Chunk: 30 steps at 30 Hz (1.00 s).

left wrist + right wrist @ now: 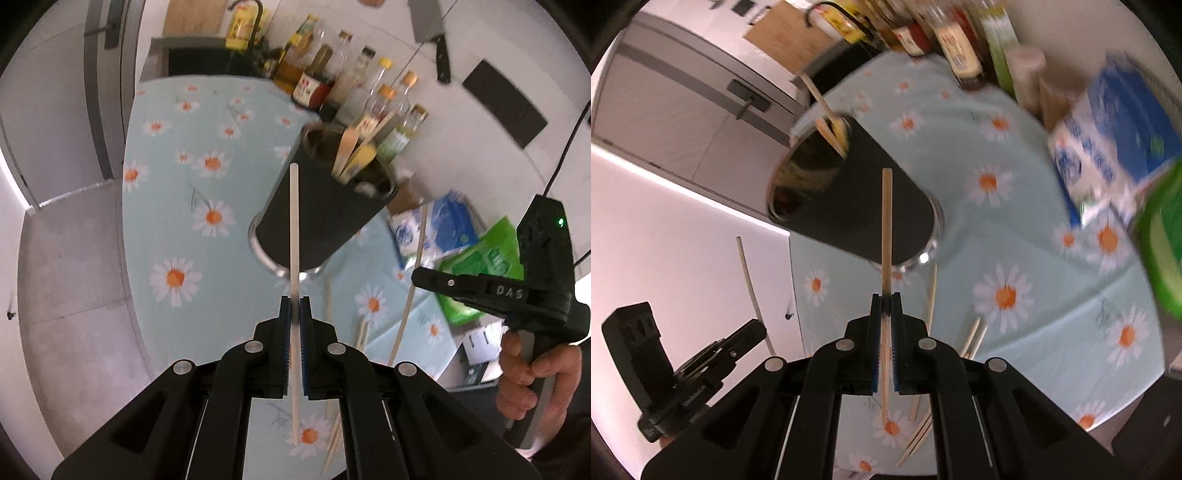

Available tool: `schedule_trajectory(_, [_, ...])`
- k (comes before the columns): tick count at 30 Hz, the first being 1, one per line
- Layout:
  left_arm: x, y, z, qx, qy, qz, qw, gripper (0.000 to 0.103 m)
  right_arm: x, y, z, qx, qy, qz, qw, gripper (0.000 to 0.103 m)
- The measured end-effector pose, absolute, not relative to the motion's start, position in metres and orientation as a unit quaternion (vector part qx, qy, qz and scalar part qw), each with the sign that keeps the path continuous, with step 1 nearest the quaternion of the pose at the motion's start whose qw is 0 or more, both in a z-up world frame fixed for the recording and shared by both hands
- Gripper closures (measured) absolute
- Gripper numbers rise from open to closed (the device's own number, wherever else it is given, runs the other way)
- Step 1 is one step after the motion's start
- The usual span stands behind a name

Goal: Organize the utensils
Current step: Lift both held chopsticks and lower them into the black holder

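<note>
Where the daisy-print cloth [192, 155] covers the table, its left edge runs along bare grey floor [70, 258], and a wide strip of cloth on that side lies free of objects.

Left gripper [295, 301]: jaws clamped on a pale chopstick [294, 221], which points forward across the side of a black holder [325, 206]. Tip sits short of the holder's rim, in line with its dark wall.

Right gripper [886, 297]: jaws clamped on a wooden chopstick [887, 221], likewise pointing over the black holder [857, 206]. In the left wrist view the right gripper [419, 277] shows at the right edge, a hand [532, 373] around its grip.

Holder stands on the cloth, mouth open, a few wooden utensils [351, 151] leaning inside at its far rim.

Loose chopsticks [923, 432] lie on the cloth just this side of the holder, below both grippers.

Far edge crowded: bottles [354, 77] in a row behind the holder. Right side taken by a blue-and-white pack [1108, 136] and a green pack [484, 258]. A cleaver [432, 33] hangs on the wall above.

Open room is mostly left of the holder and on the near daisies.
</note>
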<state>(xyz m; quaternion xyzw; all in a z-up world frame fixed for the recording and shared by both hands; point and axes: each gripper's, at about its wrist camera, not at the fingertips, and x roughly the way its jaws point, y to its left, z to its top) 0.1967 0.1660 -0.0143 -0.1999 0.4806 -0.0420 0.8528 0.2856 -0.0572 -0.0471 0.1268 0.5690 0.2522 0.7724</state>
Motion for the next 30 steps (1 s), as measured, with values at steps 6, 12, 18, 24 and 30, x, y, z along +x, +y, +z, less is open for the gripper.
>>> schedule_trajectory(6, [0.204, 0.157, 0.014, -0.208, 0.443, -0.039, 0.871, 0.1, 0.297, -0.056, -0.018, 0.108, 0.529, 0.283, 0.793, 0.097])
schedule_trajectory(12, [0.215, 0.147, 0.034, -0.206, 0.42, -0.035, 0.883, 0.1, 0.3, -0.05, 0.01, 0.066, 0.477, 0.303, 0.822, 0.097])
schedule_trajectory(18, [0.222, 0.142, 0.046, -0.207, 0.398, -0.033, 0.893, 0.099, 0.314, -0.046, 0.024, 0.058, 0.452, 0.324, 0.829, 0.097])
schedule_trajectory(24, [0.23, 0.137, 0.061, -0.204, 0.362, -0.035, 0.909, 0.1, 0.321, -0.04, 0.045, 0.05, 0.418, 0.349, 0.837, 0.097])
schedule_trajectory(30, [0.242, 0.136, 0.073, -0.204, 0.324, -0.037, 0.923, 0.1, 0.332, -0.035, 0.062, 0.058, 0.392, 0.372, 0.839, 0.097])
